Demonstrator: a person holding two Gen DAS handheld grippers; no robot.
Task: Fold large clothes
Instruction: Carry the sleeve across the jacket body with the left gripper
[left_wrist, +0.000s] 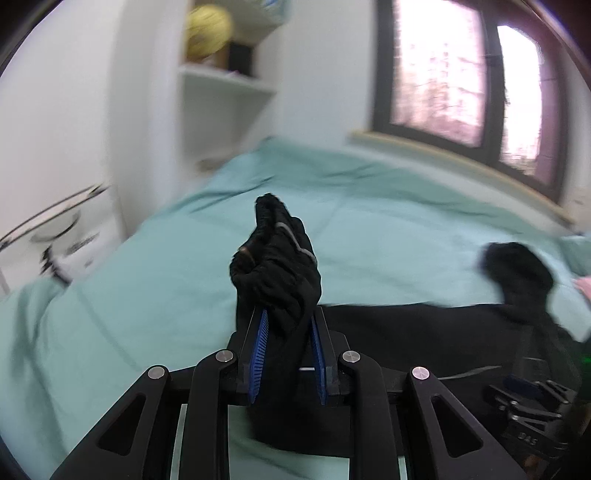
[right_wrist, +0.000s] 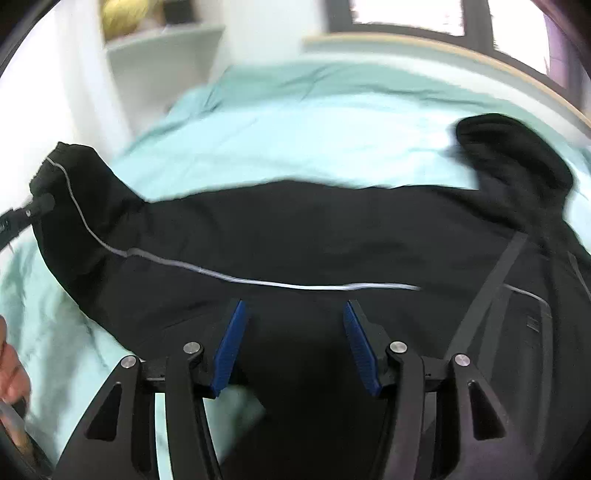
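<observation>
A large black garment (right_wrist: 295, 236) with a thin grey piping line lies spread across a mint-green bed (right_wrist: 295, 122). My left gripper (left_wrist: 288, 317) is shut on a bunched end of the black garment (left_wrist: 277, 258), a cuffed sleeve or leg, held up above the bed. That held end shows at the left of the right wrist view (right_wrist: 62, 173). My right gripper (right_wrist: 293, 310) is open, its blue pads either side of black cloth that lies beneath it. Another cuffed end of the garment (right_wrist: 513, 155) sticks up at the right.
A white shelf unit (left_wrist: 221, 85) with a yellow round object (left_wrist: 208, 33) stands beyond the bed's far left corner. A dark-framed window (left_wrist: 465, 74) is behind the bed. The right gripper's body (left_wrist: 532, 406) shows low right in the left wrist view.
</observation>
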